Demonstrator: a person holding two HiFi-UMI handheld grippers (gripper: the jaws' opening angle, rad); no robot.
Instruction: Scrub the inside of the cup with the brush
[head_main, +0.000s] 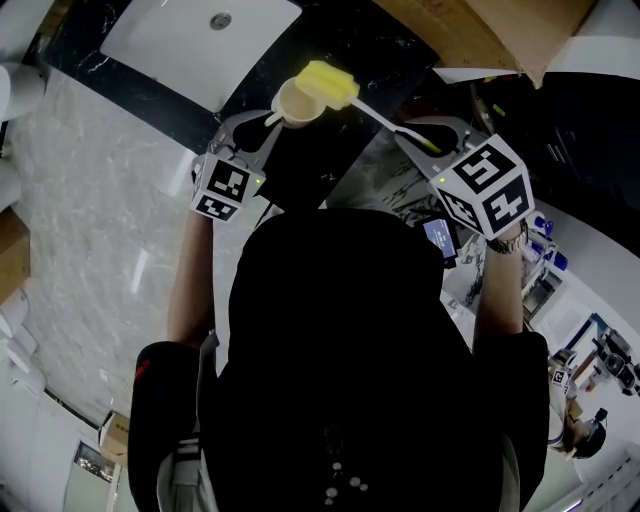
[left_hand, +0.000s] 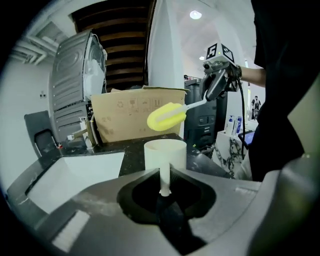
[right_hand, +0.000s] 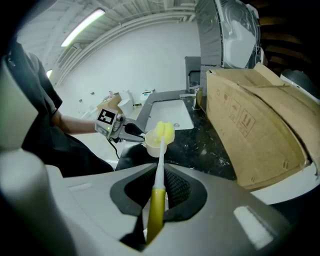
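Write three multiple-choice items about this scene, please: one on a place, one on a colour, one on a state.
1. Where is the sponge head of the brush?
A) just above the cup
B) deep inside the cup
C) under the cup

2. What colour is the sponge head?
A) blue
B) yellow
C) red

3. What does the left gripper hold?
A) nothing
B) the brush
C) the cup by its handle

Answers:
1 A: the left gripper view shows it over the cup.
2 B: it is yellow in every view.
3 C: the jaws are closed on the handle.
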